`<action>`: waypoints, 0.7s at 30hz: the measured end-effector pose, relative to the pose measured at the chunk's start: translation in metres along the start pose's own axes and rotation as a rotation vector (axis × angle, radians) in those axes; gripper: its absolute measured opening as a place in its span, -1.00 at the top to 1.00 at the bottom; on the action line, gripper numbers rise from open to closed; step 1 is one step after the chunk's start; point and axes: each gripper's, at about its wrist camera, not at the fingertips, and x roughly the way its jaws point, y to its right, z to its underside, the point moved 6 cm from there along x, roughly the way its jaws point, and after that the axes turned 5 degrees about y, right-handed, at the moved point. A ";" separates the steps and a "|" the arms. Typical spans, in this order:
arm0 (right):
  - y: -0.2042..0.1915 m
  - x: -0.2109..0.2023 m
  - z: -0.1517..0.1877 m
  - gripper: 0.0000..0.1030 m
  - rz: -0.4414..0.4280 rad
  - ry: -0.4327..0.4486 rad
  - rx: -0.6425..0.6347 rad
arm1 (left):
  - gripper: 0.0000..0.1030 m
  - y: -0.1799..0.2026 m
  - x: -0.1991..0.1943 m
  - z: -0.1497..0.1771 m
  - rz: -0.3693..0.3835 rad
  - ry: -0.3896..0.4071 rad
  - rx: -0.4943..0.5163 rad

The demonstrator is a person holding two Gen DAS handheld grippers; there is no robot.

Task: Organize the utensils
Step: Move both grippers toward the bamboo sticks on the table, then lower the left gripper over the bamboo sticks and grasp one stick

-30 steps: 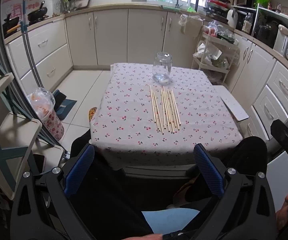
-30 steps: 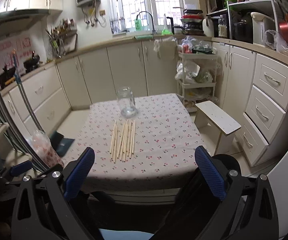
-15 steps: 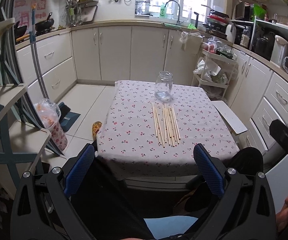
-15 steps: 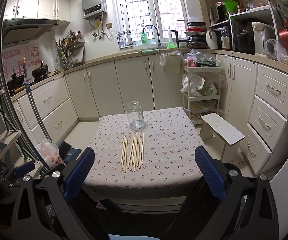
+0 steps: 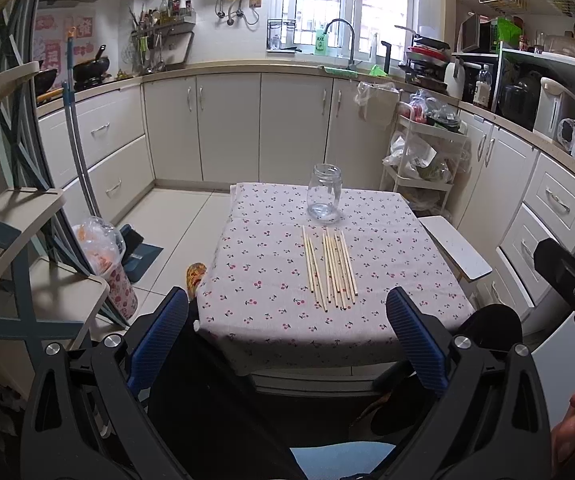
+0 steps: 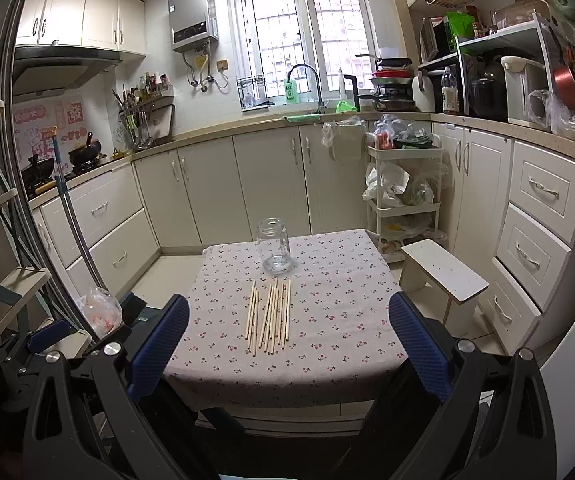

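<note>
Several pale wooden chopsticks (image 5: 329, 268) lie side by side on a small table with a cherry-print cloth (image 5: 263, 280); they also show in the right wrist view (image 6: 269, 316). An empty clear glass jar (image 5: 324, 199) stands upright just behind them, also in the right wrist view (image 6: 274, 250). My left gripper (image 5: 287, 336) is open and empty, held well short of the table's near edge. My right gripper (image 6: 287, 344) is open and empty, also back from the table. The right gripper's body shows at the right edge of the left wrist view.
A white stool (image 6: 443, 276) stands right of the table, a wheeled rack with bags (image 6: 403, 192) behind it. Cabinets (image 5: 227, 128) line the back and right. A ladder-like shelf (image 5: 11, 220) and a bagged bin (image 5: 105, 256) stand at the left.
Both grippers have risen and tilted upward, so the table sits lower and farther in both views. Both stay open and empty. Chopsticks and jar have not moved.
</note>
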 end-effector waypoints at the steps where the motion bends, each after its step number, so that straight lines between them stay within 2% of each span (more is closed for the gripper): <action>1: 0.000 0.000 0.000 -0.86 0.001 -0.001 0.000 | -0.85 0.000 0.000 0.000 -0.001 0.000 -0.001; 13: -0.005 0.006 0.003 -0.86 0.001 -0.010 0.000 | -0.85 -0.006 0.006 0.002 0.030 0.002 -0.037; 18: 0.001 0.037 0.008 -0.86 0.010 -0.050 0.008 | -0.85 -0.012 0.032 0.002 0.029 -0.029 -0.048; 21: 0.008 0.069 0.016 -0.86 0.003 -0.103 0.018 | -0.85 -0.018 0.059 0.004 0.020 -0.080 -0.064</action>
